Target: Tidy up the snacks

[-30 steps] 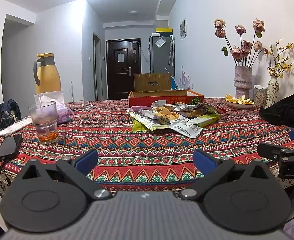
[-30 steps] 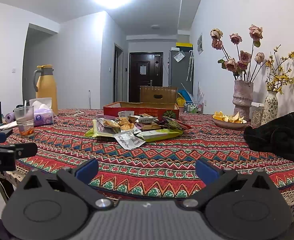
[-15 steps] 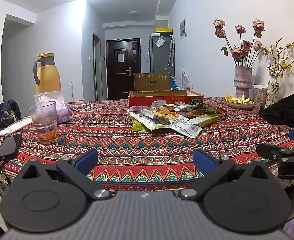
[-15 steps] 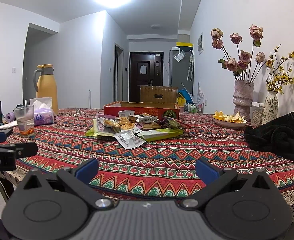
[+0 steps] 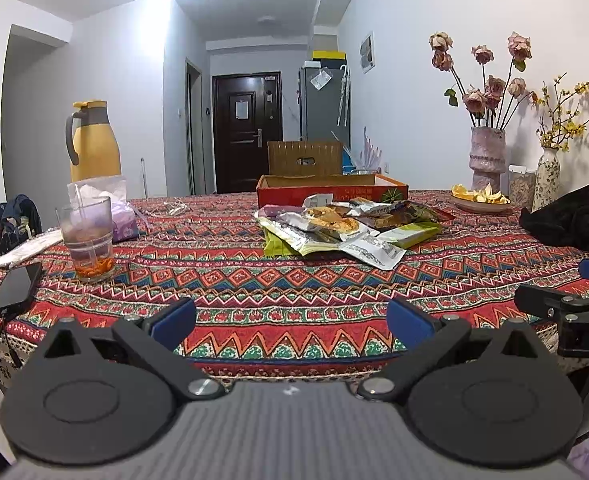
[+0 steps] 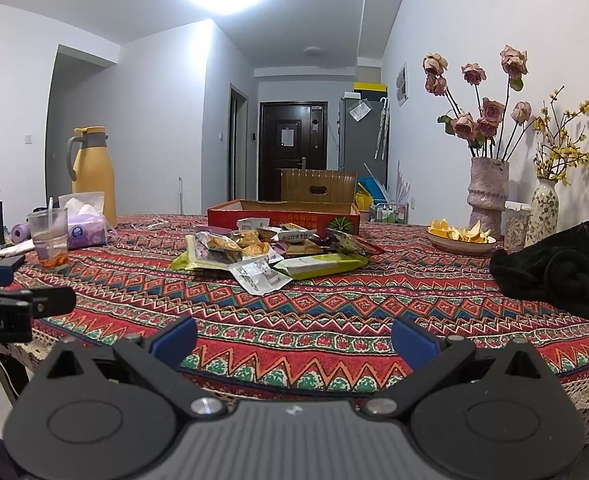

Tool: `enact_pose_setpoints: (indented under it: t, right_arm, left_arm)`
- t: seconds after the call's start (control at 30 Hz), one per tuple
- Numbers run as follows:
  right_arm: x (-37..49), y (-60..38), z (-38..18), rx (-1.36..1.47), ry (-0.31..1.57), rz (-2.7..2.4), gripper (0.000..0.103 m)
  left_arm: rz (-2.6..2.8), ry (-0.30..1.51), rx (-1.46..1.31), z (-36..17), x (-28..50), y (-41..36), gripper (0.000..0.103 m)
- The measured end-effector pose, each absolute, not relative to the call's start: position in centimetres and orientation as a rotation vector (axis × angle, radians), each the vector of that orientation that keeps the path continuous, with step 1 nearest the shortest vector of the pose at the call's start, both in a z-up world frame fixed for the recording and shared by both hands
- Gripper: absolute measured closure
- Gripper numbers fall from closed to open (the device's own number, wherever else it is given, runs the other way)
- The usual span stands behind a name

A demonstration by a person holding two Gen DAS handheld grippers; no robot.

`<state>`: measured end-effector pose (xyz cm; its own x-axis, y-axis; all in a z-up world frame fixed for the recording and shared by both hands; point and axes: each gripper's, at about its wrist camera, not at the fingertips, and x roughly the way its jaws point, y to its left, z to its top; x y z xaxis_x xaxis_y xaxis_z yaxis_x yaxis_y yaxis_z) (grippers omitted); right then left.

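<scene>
The left gripper (image 5: 290,320) and the right gripper (image 6: 294,336) both hang at the near edge of the table (image 5: 294,280), side by side, each with its blue pads wide apart and nothing between them. The snacks (image 5: 334,228) lie in a loose heap around the middle of the table, well apart from both grippers. Just behind the heap, toward the far edge, stands an open red box (image 5: 330,192). A glass (image 5: 88,240) and a phone (image 5: 14,286) are near the left edge, a black cloth (image 6: 554,268) near the right edge.
</scene>
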<state>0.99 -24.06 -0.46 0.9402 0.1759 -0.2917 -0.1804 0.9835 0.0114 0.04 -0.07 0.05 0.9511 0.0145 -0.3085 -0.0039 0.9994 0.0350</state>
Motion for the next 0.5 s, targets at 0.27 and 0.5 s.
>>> enact_pose_setpoints:
  t: [0.27,0.5]
  right_arm:
    - [2.0,-24.3,-0.7,-0.024,0.307,0.173,0.0]
    - [4.6,-24.2,-1.1,-0.016,0.354,0.183,0.0]
  left_arm:
    - [0.005,0.357,0.034,-0.5,1.7,0.0,0.0]
    - [-0.002,0.387,0.045,-0.5,4.4,-0.2,0.0]
